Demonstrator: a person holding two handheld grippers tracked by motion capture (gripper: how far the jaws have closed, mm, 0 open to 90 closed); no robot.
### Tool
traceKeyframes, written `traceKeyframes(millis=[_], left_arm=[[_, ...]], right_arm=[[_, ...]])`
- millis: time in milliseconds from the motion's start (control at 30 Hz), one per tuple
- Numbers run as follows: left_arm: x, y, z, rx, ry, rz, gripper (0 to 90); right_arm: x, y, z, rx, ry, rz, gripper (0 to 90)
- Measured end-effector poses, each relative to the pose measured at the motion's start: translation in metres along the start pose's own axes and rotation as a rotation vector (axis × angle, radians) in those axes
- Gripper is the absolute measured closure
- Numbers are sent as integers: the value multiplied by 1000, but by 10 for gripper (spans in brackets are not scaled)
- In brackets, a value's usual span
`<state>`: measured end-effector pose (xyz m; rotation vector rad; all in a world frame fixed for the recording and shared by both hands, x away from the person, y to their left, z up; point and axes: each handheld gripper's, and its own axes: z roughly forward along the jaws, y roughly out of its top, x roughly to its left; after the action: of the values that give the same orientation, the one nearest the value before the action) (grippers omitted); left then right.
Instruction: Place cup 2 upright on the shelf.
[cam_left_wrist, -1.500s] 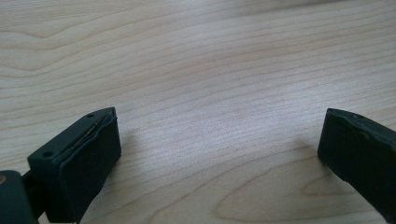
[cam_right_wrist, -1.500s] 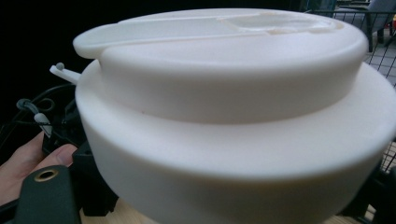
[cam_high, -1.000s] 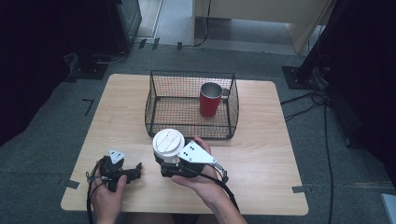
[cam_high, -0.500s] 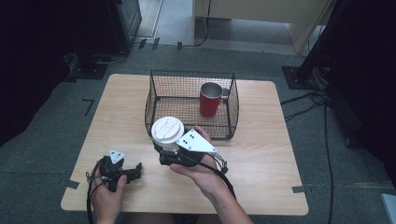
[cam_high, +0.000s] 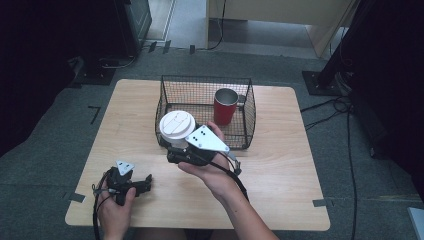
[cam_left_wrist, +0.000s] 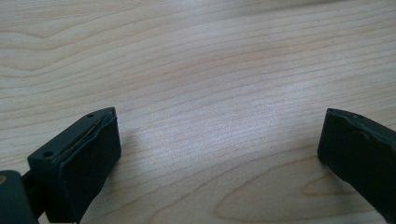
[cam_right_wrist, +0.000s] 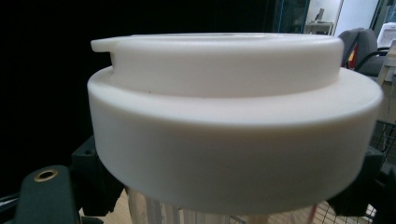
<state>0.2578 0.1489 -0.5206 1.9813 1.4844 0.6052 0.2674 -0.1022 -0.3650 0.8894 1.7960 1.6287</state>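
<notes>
A clear cup with a white lid (cam_high: 176, 125) hangs in the air at the front left corner of the black wire basket (cam_high: 205, 80). My right gripper (cam_high: 175, 149) is shut on the cup just under the lid, with its grey plate facing up. In the right gripper view the white lid (cam_right_wrist: 233, 116) looms close, and the right gripper (cam_right_wrist: 229, 198) holds the cup with one black jaw on each side. My left gripper (cam_high: 142, 182) rests on the table near the front left. Its jaws stand wide apart over bare wood, so the left gripper (cam_left_wrist: 219, 154) is open.
A red metal mug (cam_high: 225, 107) stands upright inside the basket at its right side. The wooden table (cam_high: 280, 165) has bare room to the right of the basket and along the front. Cables trail from both grippers toward the near edge.
My right gripper has lifted the lidded cup and carried it away from the person toward the basket's front left corner. The left gripper has stayed put.
</notes>
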Motion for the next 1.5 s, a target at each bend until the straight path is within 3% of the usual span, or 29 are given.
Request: traceKeyframes(millis=[1500], left_arm=[[0, 0, 0, 1, 0, 4, 1]], right_arm=[[-40, 23, 43, -140, -150, 14, 161]])
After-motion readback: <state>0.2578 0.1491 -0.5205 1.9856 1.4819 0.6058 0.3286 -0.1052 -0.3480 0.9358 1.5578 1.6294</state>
